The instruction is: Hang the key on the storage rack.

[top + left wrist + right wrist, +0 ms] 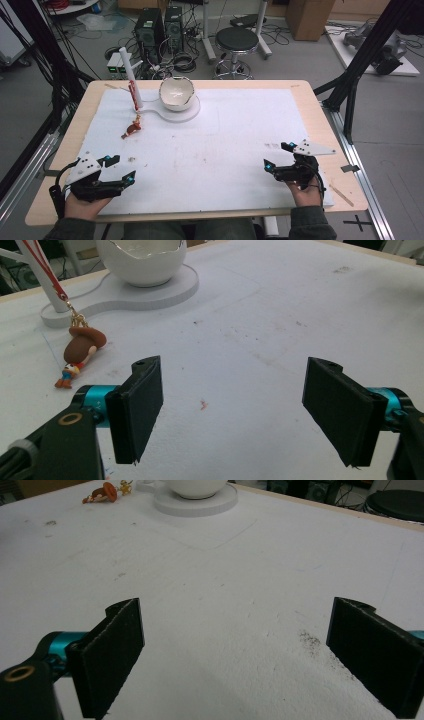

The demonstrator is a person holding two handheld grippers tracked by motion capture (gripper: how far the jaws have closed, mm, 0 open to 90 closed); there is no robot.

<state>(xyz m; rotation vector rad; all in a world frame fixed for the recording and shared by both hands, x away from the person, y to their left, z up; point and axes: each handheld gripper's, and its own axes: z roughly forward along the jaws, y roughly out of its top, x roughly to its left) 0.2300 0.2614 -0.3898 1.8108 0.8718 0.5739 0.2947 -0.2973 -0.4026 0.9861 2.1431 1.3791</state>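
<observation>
Grey floor [30, 100] around a light wood counter [320, 125] topped with a white sheet [240, 130]. Behind it: black round stool [236, 39] on a chrome base, two black PC towers [159, 27], loose cables [182, 61]. Cardboard box [310, 17] at back right. Black frame struts [367, 47] at both sides. Even light.

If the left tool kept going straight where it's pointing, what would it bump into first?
Probably nothing soon: the left tool points over bare white mat. The little toy lies off to its left, the bowl far ahead-left. Depth is hard to judge.
</observation>
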